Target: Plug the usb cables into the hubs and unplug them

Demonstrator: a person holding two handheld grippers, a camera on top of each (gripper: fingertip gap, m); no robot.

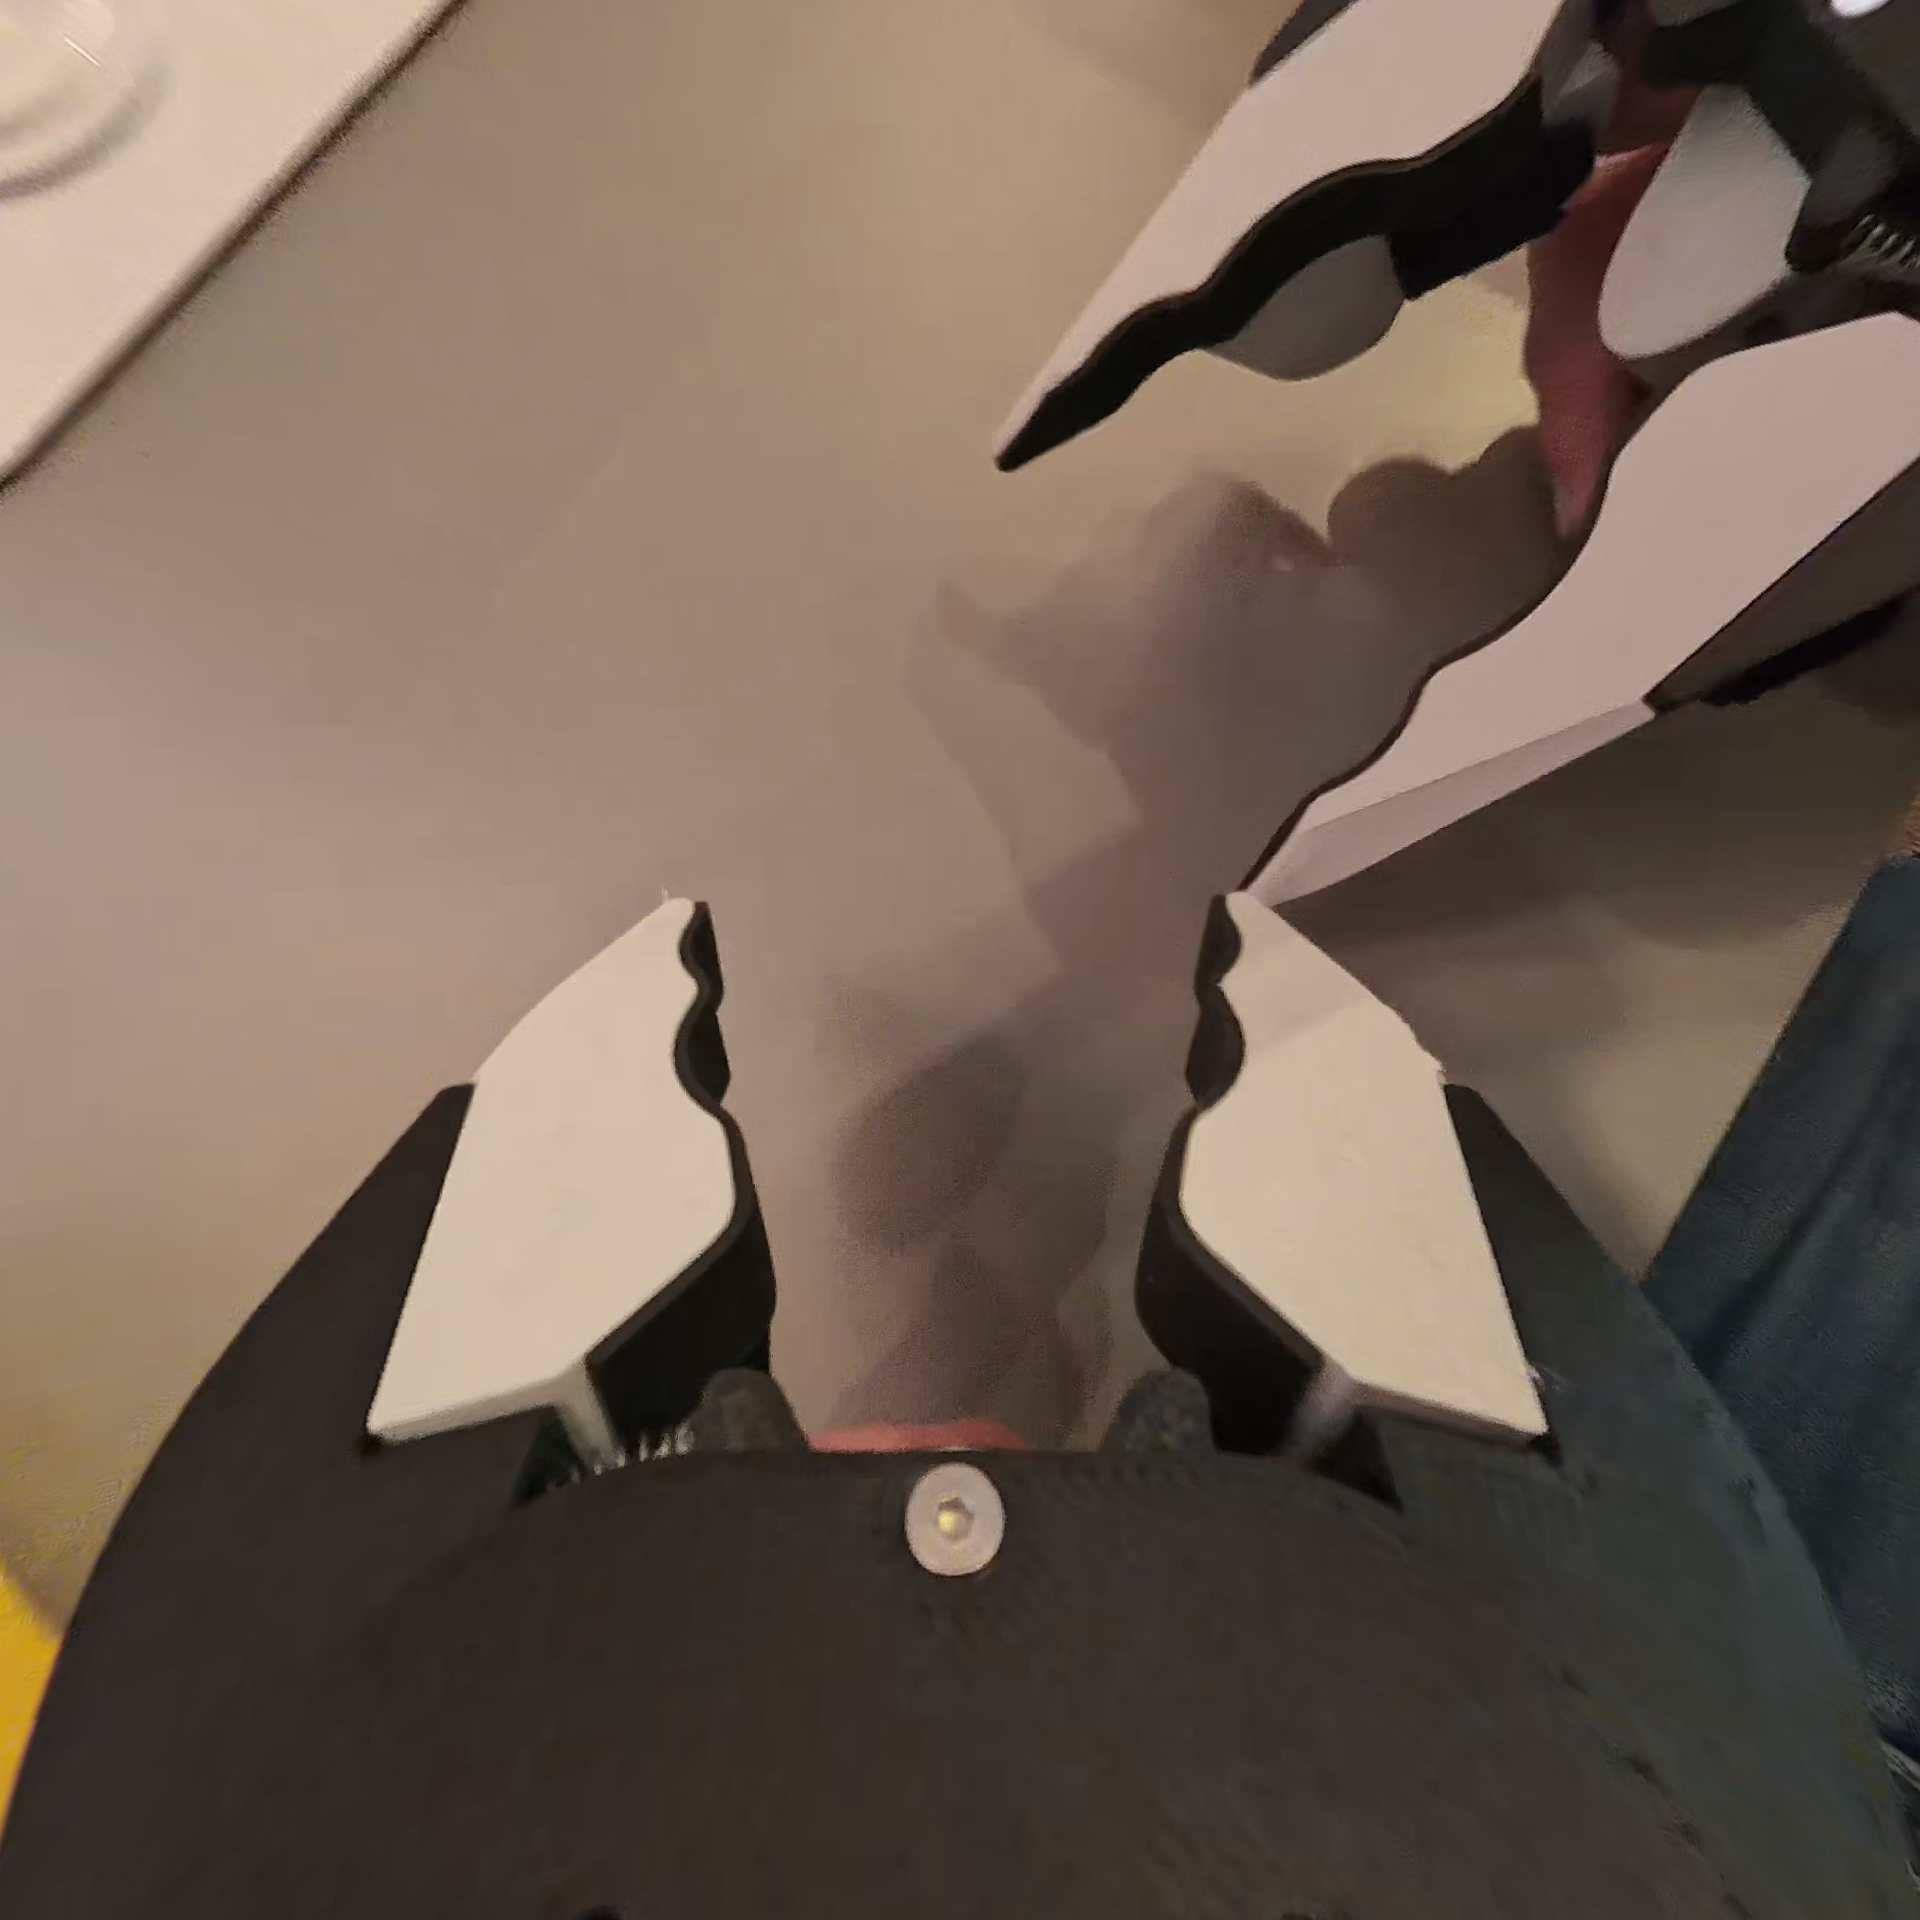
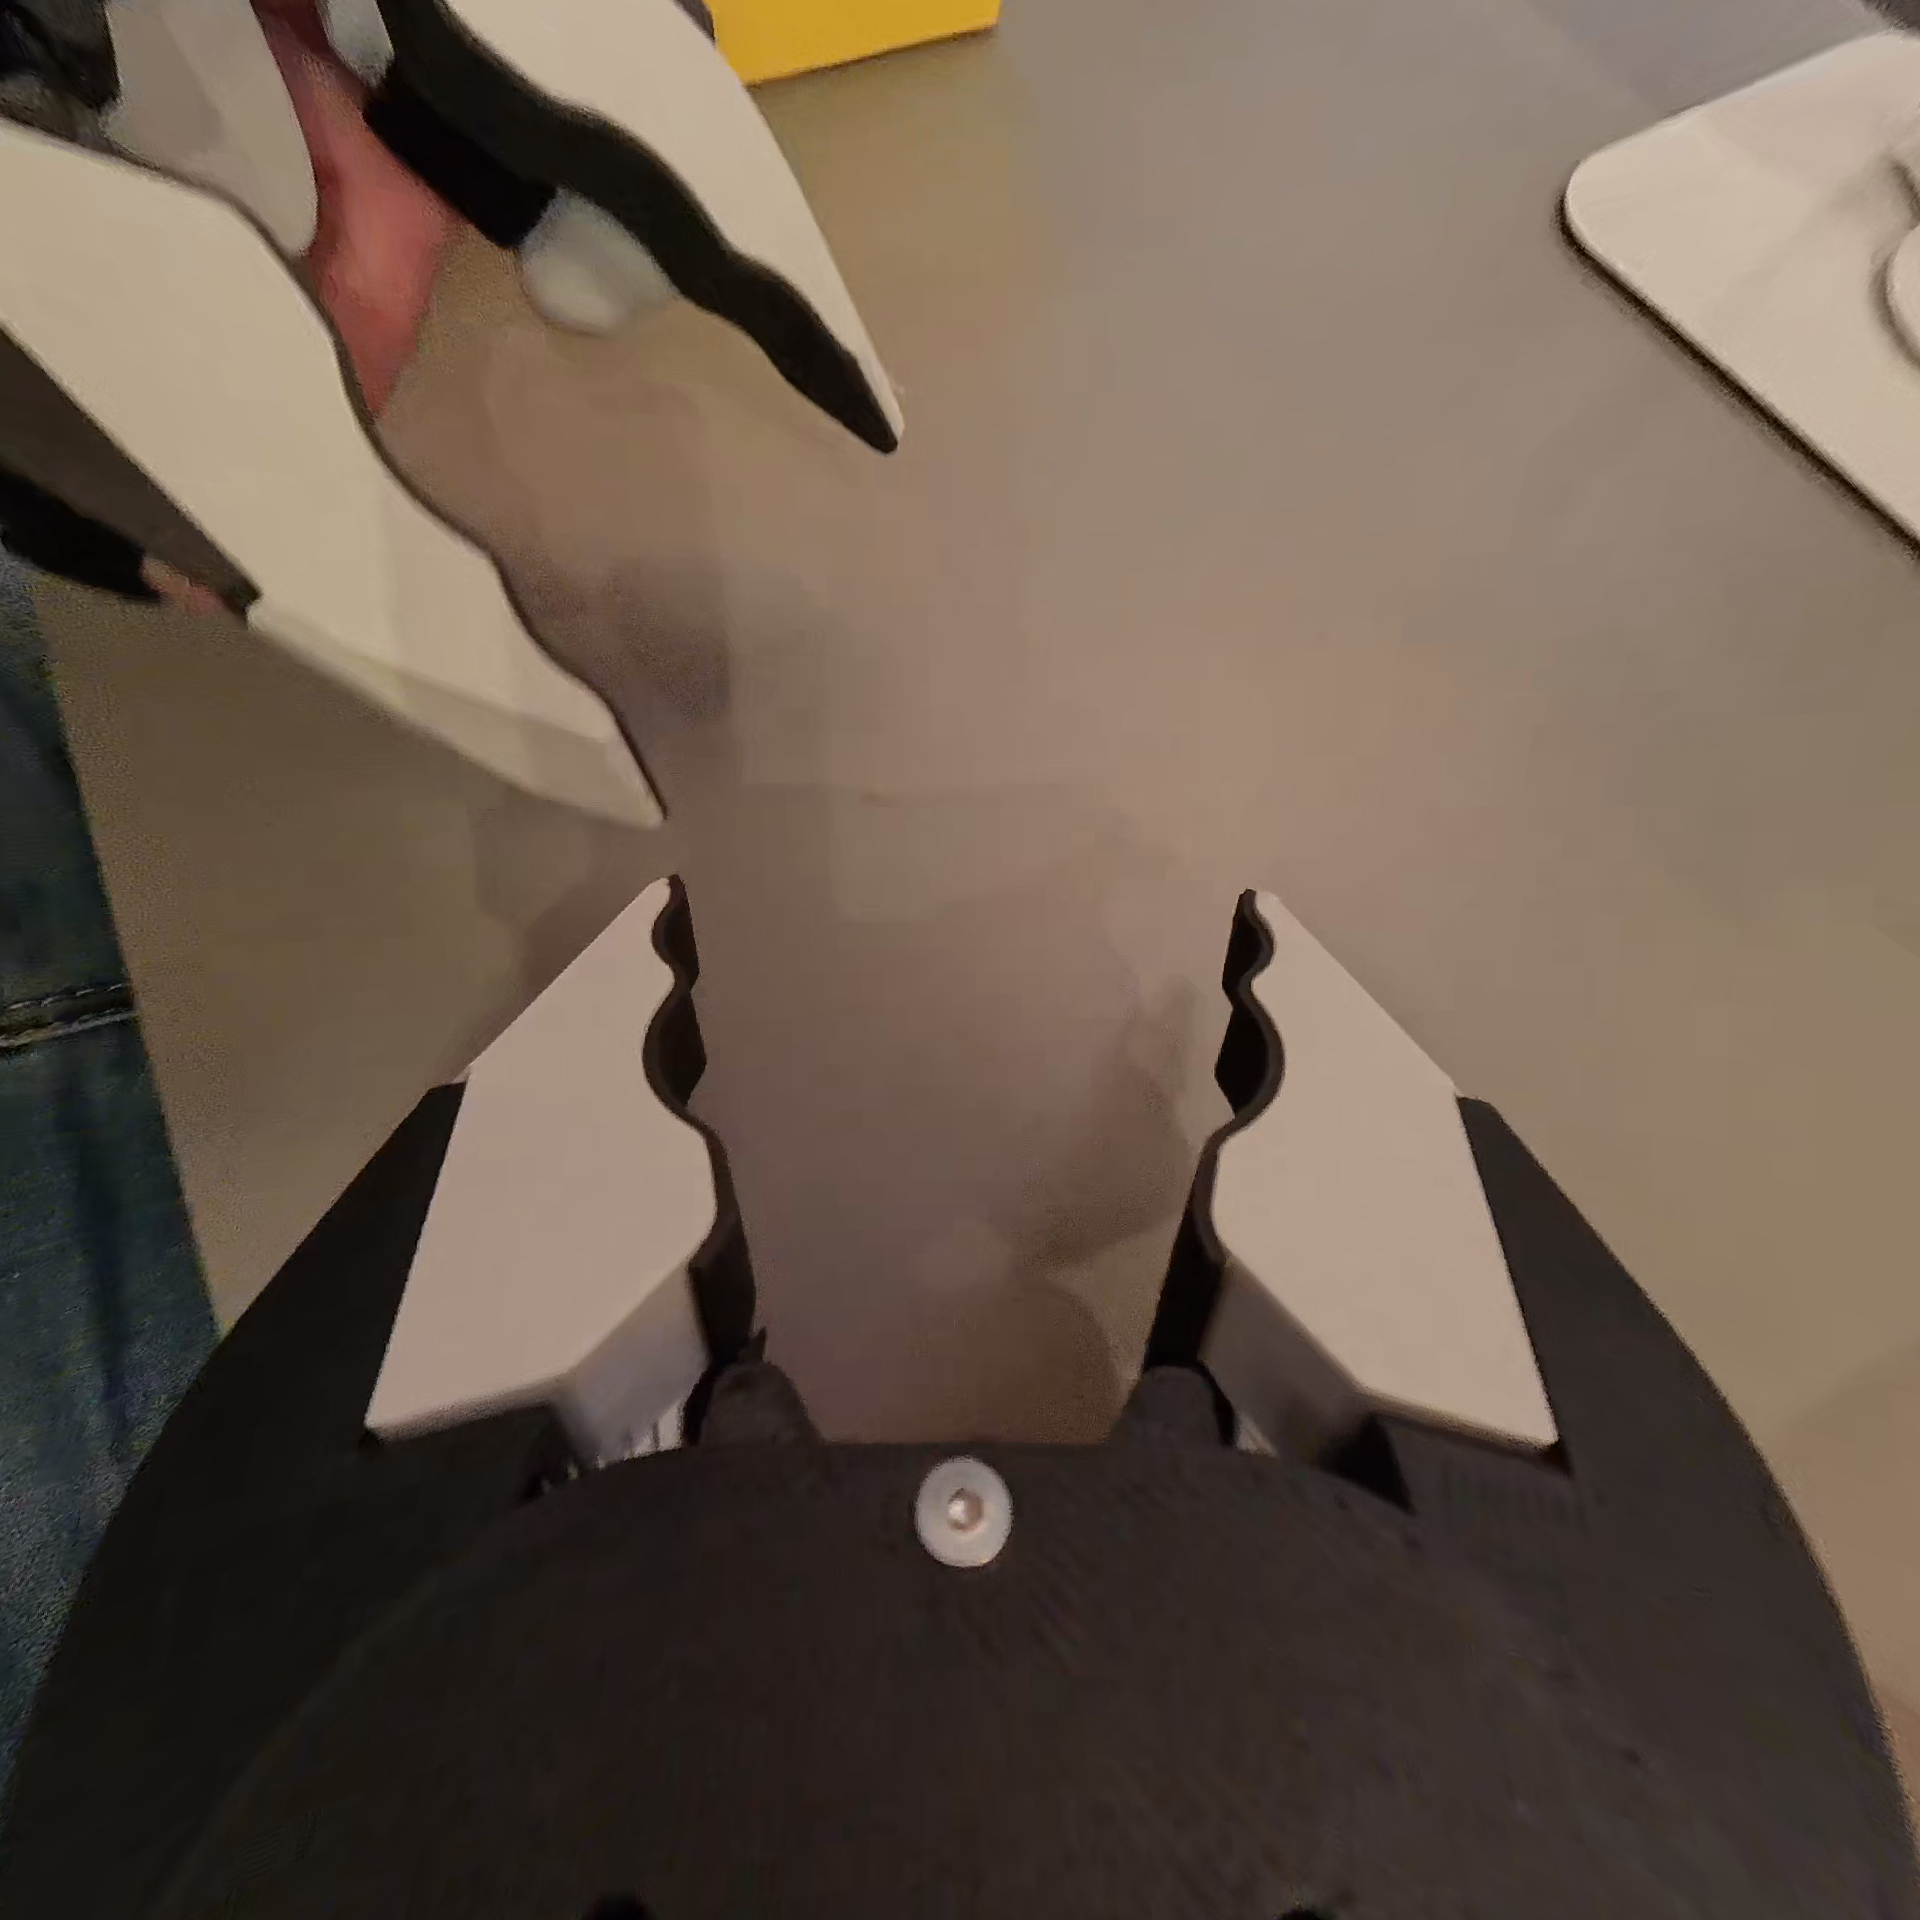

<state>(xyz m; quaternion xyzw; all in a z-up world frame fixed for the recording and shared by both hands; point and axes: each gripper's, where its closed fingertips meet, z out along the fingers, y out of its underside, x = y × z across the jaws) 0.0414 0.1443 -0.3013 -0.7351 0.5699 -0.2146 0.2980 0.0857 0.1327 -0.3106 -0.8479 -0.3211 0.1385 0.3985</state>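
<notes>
Over the bare counter we hold the left gripper and right gripper near each other, fingers spread and empty, but no cable or hub shows, so neither is nearer.

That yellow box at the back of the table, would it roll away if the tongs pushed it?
Probably not. The yellow box shows flat sides and a straight edge on the table, so it would likely slide, not roll. Only a corner shows, so its weight is hard to judge. Both tongs, left and right, are open and empty.
</notes>
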